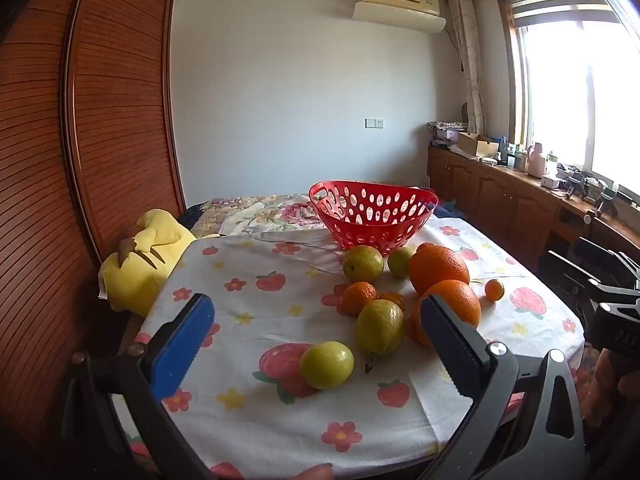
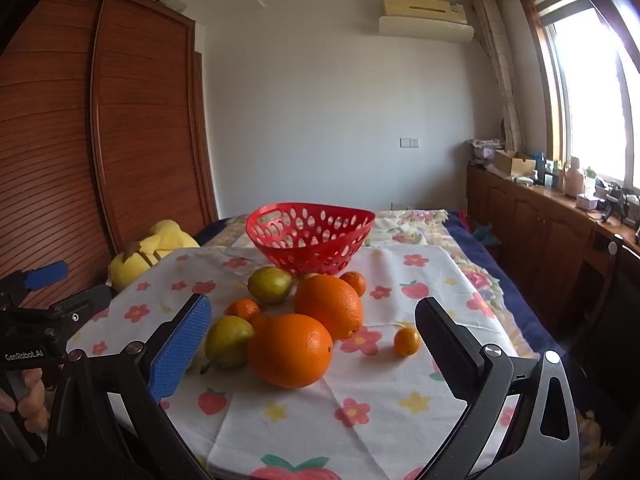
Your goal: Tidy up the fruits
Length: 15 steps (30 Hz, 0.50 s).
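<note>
Red basket [image 2: 310, 240]: empty, beyond the fruit.
Near orange [image 2: 290, 350]: ahead between right gripper [image 2: 314, 350] fingers, nearer than left gripper [image 1: 318, 340].
Jaws: both wide apart, holding nothing.

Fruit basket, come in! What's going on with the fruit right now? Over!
Left gripper and right gripper open, holding nothing. Red basket empty. Fruit loose on the tablecloth, large orange nearest. Nothing blocking.

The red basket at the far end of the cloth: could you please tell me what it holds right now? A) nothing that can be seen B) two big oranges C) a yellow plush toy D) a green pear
A: the red basket shows only its own holed walls, while the oranges and pears all lie on the cloth in front of it.
</note>
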Each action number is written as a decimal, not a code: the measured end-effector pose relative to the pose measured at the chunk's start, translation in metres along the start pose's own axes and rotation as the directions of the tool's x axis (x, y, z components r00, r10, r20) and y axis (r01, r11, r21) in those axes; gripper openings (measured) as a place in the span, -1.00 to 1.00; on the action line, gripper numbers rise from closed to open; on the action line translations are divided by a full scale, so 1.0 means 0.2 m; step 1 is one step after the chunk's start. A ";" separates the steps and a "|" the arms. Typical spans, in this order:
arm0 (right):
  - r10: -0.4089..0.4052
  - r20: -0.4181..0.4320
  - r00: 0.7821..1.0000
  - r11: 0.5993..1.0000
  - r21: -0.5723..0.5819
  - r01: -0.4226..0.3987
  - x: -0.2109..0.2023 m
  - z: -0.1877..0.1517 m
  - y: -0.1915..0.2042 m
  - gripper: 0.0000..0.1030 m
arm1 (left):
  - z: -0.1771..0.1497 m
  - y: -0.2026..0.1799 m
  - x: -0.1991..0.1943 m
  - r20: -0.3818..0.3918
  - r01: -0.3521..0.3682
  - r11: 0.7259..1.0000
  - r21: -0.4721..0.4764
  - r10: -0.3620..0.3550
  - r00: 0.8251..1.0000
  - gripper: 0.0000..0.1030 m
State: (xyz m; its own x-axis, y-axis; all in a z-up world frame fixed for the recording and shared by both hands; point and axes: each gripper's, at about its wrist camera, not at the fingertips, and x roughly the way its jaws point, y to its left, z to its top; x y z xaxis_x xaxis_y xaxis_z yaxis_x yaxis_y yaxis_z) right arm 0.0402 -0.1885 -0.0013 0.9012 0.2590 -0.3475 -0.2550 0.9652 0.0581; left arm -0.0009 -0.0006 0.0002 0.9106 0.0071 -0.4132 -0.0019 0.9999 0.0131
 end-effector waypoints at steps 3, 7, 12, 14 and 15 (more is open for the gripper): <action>-0.005 0.000 1.000 1.000 -0.001 0.005 0.00 0.00 0.01 1.00 | 0.00 0.00 -0.01 0.001 -0.003 1.000 0.002 0.003 1.000 1.00; -0.006 -0.001 1.000 1.000 -0.003 0.006 0.00 0.00 0.01 1.00 | -0.02 0.00 -0.01 -0.007 -0.005 1.000 0.006 0.005 1.000 1.00; -0.006 -0.002 1.000 1.000 -0.006 0.006 0.00 0.00 0.01 1.00 | -0.04 -0.01 -0.05 -0.003 -0.008 1.000 0.010 0.008 1.000 1.00; -0.006 -0.003 1.000 1.000 -0.005 0.006 0.00 0.00 0.00 1.00 | -0.01 0.00 0.00 -0.013 -0.003 1.000 0.013 0.004 1.000 1.00; -0.006 -0.004 1.000 1.000 -0.004 0.006 0.01 0.00 0.00 1.00 | -0.01 0.00 -0.01 -0.012 -0.003 1.000 0.013 0.003 1.000 1.00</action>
State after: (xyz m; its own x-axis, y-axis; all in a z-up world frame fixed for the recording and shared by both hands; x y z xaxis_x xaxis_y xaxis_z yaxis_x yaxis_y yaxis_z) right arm 0.0413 -0.1889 -0.0018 0.9015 0.2530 -0.3511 -0.2509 0.9666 0.0523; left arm -0.0033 -0.0012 -0.0020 0.9057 0.0102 -0.4239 0.0009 0.9997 0.0260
